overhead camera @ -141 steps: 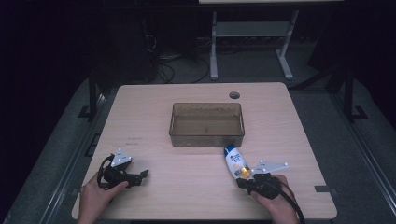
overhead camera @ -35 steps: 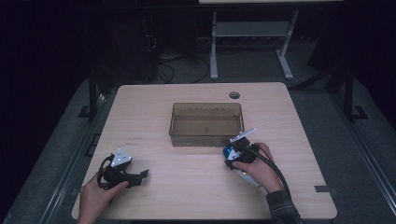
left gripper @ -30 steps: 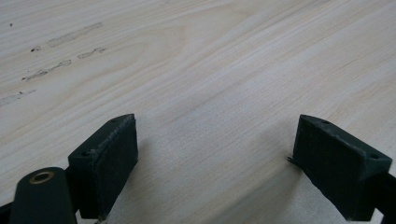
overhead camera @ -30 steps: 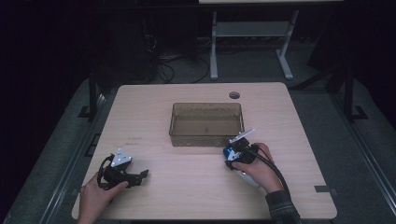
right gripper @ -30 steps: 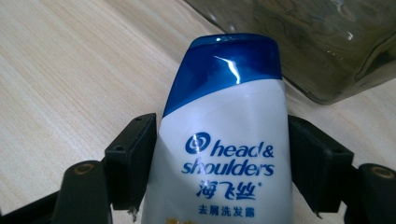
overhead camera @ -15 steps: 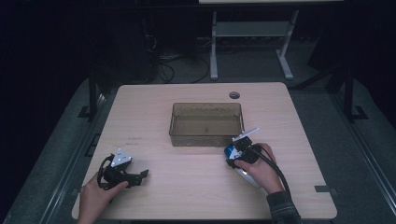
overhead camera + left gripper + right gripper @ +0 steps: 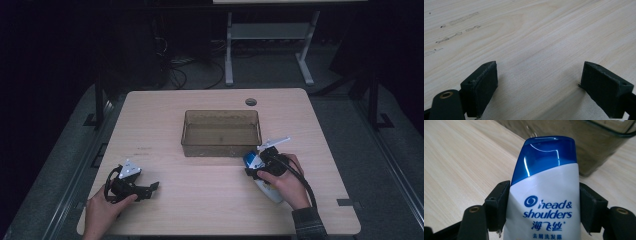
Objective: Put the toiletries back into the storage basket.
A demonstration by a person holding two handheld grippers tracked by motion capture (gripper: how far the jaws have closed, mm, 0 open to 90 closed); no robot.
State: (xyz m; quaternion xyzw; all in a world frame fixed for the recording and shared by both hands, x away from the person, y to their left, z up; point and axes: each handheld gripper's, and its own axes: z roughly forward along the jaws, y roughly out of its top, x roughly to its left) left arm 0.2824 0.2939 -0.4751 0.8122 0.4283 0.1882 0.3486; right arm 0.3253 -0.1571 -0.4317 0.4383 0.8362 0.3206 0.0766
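Observation:
A white shampoo bottle [image 7: 546, 195] with a blue cap [image 7: 248, 159] sits between the jaws of my right gripper [image 7: 257, 168], cap pointing away toward the bin. Both pads press on its sides in the right gripper view, so the gripper [image 7: 543, 206] is shut on it; the jaws have been closing a little over the last second. The bottle's white base [image 7: 268, 191] pokes out under the hand. My left gripper [image 7: 150, 189] rests at the front left of the table, open, with bare wood between its jaws [image 7: 539, 82].
A clear brownish plastic bin [image 7: 221, 146] stands mid-table, just beyond the bottle's cap, its dark wall [image 7: 599, 147] close ahead. The wooden table [image 7: 200, 195] has a cable hole [image 7: 250, 102] at the back. Dark floor and desk legs lie beyond.
Several seconds ago the bottle lay ahead of the right gripper near the front edge. Now the gripper holds it, and over the last second it edged slightly up and toward the bin. The left hand stayed put.

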